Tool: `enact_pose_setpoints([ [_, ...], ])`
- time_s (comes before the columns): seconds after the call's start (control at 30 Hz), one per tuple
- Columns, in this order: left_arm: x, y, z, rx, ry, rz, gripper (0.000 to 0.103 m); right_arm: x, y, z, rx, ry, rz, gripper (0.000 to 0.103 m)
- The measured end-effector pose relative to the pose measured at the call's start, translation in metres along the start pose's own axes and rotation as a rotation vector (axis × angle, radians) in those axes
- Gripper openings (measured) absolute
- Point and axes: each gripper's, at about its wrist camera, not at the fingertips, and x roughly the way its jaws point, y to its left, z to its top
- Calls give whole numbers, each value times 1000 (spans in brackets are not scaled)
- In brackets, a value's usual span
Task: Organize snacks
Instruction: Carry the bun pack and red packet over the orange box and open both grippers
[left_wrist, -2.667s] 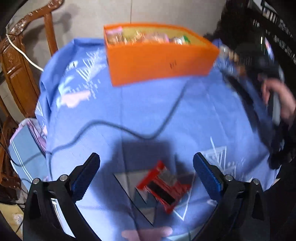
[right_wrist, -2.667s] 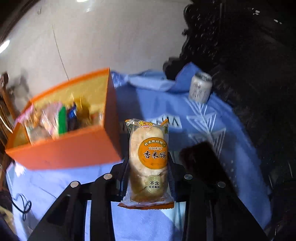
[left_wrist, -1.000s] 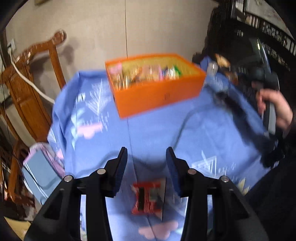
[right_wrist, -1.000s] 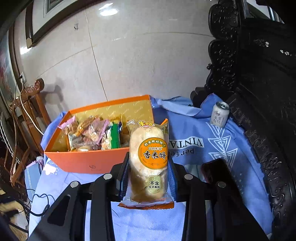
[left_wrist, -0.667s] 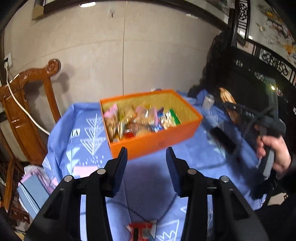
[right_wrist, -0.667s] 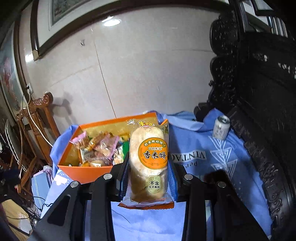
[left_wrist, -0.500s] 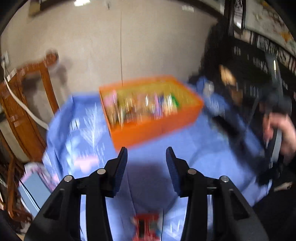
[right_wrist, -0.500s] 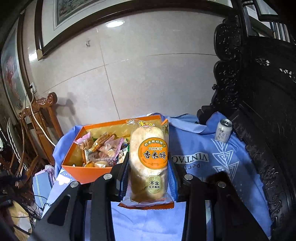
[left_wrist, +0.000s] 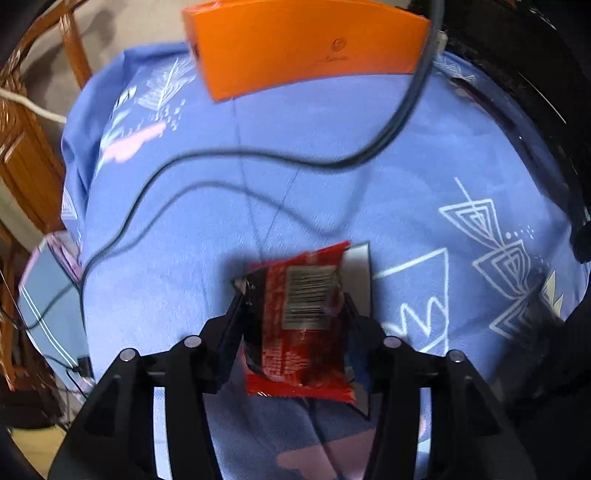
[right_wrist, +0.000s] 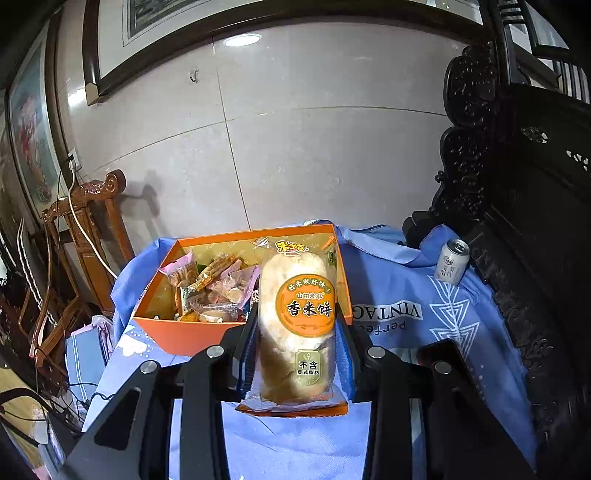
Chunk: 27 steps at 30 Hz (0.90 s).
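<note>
My left gripper (left_wrist: 293, 306) is shut on a red and black snack packet (left_wrist: 301, 325), barcode side up, low over the blue tablecloth (left_wrist: 332, 147). The orange box (left_wrist: 306, 44) stands beyond it at the far side. My right gripper (right_wrist: 297, 328) is shut on a rice cracker packet (right_wrist: 297, 321) with an orange round label, held upright above the cloth, in front of the orange box (right_wrist: 177, 334), which holds several wrapped snacks (right_wrist: 210, 284).
A black cable (left_wrist: 229, 155) snakes across the cloth. A drink can (right_wrist: 451, 261) stands at the far right near dark carved furniture (right_wrist: 524, 221). A dark phone (right_wrist: 443, 354) lies on the cloth. A wooden chair (right_wrist: 92, 229) stands left of the table.
My left gripper has dropped down to the table and closed on the red packet that lay on the cloth. My right gripper has kept its hold on the rice cracker packet, raised slightly.
</note>
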Motion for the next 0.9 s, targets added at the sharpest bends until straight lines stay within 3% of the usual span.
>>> enact_pose_setpoints([
  [0.1, -1, 1, -1, 11, -23, 2, 51, 0, 0, 0, 1, 6, -1, 36],
  [0.17, -4, 4, -1, -7, -35, -17, 44, -1, 1, 0, 1, 8, 1, 36],
  [0.27, -13, 3, 0, -14, -61, -34, 42, -1, 4, 0, -6, 9, 6, 36],
  [0.6, -114, 28, 6, -10, -152, -30, 42, 7, -4, -5, 2, 32, -10, 36],
  [0.73, -153, 45, 51, -35, -256, -17, 42, 7, -5, -3, 7, 23, -2, 36],
  [0.9, -177, 42, 139, -76, -418, -35, 42, 7, 3, 10, 1, -10, 31, 36],
])
